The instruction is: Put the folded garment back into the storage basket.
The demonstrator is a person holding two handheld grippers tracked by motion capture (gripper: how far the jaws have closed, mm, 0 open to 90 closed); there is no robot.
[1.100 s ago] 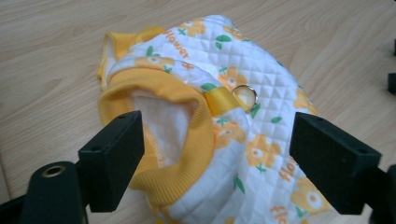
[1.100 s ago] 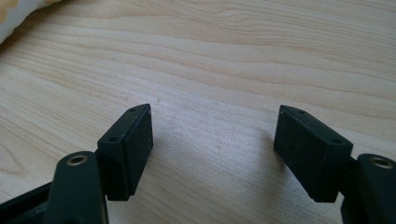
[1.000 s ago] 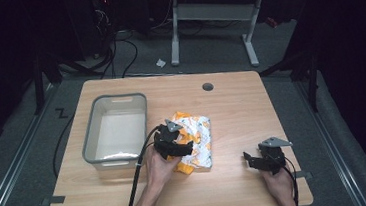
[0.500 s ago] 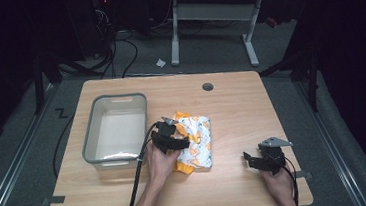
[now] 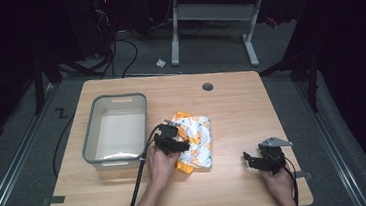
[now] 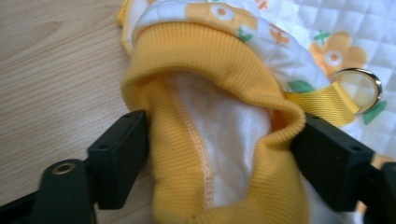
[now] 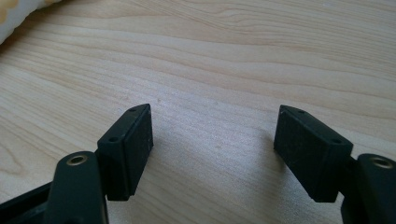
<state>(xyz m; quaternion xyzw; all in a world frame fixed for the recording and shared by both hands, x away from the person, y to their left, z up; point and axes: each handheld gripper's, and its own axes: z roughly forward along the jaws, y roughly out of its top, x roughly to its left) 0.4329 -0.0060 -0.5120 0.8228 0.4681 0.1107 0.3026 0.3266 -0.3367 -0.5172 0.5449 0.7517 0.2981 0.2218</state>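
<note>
We see the yellow cuff of the flowery cloth on the worktop between our left claw's open jaws, while our right claw waits open, far off.

The left gripper now sits slightly nearer the person than a second ago, having slid back along the folded quilted garment toward its near left corner. Its jaws stand apart on either side of the yellow ribbed cuff. The garment's near edge looks a little more bunched up than before.
</note>
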